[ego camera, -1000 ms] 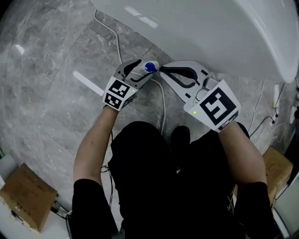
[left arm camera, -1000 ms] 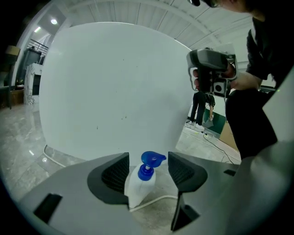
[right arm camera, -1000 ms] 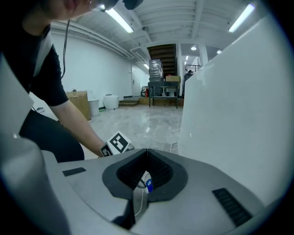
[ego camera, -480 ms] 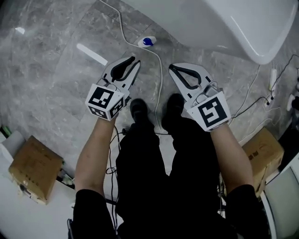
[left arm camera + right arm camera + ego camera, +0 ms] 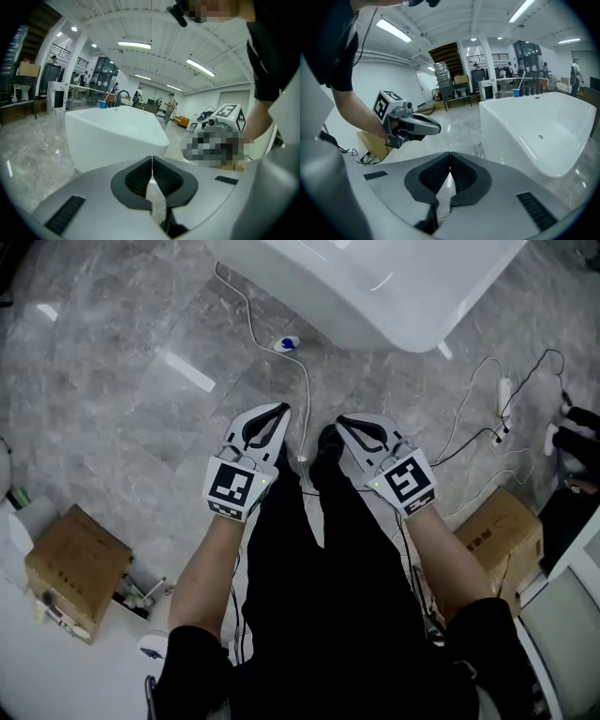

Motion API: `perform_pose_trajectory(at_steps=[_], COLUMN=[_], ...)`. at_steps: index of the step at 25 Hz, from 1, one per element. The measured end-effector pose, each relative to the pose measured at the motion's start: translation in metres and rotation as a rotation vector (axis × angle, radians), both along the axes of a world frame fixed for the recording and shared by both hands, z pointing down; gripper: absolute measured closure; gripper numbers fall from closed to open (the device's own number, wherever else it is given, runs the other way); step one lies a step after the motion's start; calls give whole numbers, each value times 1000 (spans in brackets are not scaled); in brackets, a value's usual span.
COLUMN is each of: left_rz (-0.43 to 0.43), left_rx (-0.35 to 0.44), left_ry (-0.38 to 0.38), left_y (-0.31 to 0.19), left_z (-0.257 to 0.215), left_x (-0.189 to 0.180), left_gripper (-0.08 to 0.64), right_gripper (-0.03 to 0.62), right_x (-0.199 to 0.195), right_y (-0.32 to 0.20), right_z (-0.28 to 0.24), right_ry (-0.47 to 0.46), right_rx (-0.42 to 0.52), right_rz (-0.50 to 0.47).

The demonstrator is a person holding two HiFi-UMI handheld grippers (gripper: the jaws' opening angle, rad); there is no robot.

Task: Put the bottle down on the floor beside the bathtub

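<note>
1. The left gripper (image 5: 278, 414) is seen with its jaws pressed together, pad against pad; they have just been closing, and nothing is caught between them.
2. The right gripper (image 5: 343, 421) is likewise seen pressed together, with nothing between its pads.
3. In the head view the two grippers are held side by side and near each other, above the person's legs, with their tips directed towards the bathtub (image 5: 375, 320).
4. The bottle (image 5: 288, 343) is found on the grey stone floor (image 5: 112, 409), ahead of the left gripper's tips and well apart from them.
5. The bottle is placed between the grippers' tips and the white wall of the bathtub, just beside that wall and touched by neither gripper.
6. The bottle appears to be stood upright: its blue cap is turned upward to the head camera, so its long axis is seen almost end-on. It is too small in the picture for any slight tilt to be judged.
7. A white cable (image 5: 308, 399) is laid on the floor close beside the bottle and is run back between the two grippers.
</note>
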State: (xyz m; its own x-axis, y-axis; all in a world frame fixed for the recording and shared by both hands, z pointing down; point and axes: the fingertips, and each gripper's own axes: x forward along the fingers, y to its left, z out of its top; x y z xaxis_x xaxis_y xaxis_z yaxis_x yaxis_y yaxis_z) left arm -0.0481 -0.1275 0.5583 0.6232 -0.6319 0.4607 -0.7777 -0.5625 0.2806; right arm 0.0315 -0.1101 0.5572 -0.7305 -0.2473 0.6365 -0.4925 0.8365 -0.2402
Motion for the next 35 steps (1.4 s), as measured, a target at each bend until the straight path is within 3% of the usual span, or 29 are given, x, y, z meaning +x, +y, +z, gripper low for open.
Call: perform_pose_trajectory(at_steps=[4,8,11,14,18,24,30,35], left_rz=[-53,-11,-4,-50,-70,-67,6,29], left_rx=[-29,-16,1,-2,18,17,-42,0], left_ry=[23,49,45,40,29,44,55,60], left_y=[24,36,36,28,27,46,80,108], left_z=[-72,-135,-167,-190,-227,-265,-277,-300], left_x=[4,18,22,17,8,-10,-17,-35], left_gripper=[541,541,541,541,541,541,541,541], right_gripper=[563,563,563,563,563,563,563,563], right_x=[6,1,1,-1,1,4,-11,-28], right_y=[18,24,27,31,43,74,94,106], right_z=[-67,-123,-155,-184,-213,-233,-247,-264], right_ry=[-23,-51,-90,-123,-157,-160,-202,-237], right_rx=[-30,-9,8,12,-7,-35,-27,19], right_rz=[4,0,-3,11,72,158,241,279])
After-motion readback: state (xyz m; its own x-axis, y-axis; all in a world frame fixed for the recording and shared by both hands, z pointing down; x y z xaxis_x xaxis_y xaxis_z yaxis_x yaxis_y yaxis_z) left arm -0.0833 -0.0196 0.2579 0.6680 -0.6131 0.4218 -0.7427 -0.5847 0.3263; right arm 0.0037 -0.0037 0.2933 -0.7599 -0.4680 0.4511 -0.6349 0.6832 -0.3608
